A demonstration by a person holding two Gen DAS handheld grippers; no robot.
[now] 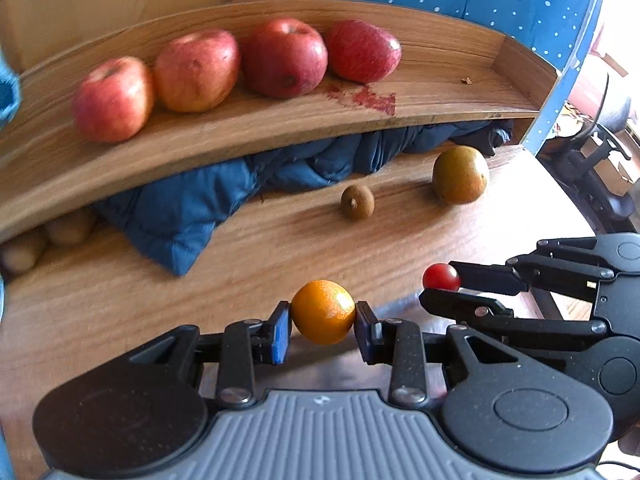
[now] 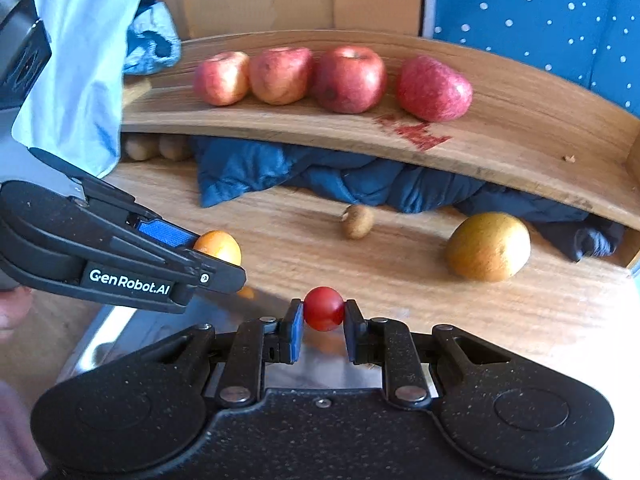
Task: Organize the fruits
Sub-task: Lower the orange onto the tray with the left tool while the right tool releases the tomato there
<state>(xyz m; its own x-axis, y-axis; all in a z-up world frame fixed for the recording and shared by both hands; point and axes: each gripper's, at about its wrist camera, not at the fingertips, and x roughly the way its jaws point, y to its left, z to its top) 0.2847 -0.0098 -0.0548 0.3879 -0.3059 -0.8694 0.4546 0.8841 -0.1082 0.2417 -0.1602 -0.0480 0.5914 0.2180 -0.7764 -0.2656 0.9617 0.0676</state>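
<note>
The left claw (image 1: 323,322) is closed on an orange (image 1: 323,311); the right claw (image 2: 324,318) is closed on a cherry tomato (image 2: 324,308) — both held above the near tabletop (image 1: 280,248). The shelf (image 1: 440,92) with the apples (image 1: 282,58) lies far ahead — its free space is on the right.

Left hand-held gripper (image 1: 323,319) and right hand-held gripper (image 2: 324,312) each pinch something.

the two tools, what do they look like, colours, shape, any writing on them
Both are black, speckled plastic linkages with silver rivets and two narrow fingers tipped with blue pads. The left tool has a ribbed grey plate at its base; in the right wrist view its side reads "GenRobot.AI" in white. The right tool has an all-black base. No cables show on either.
</note>
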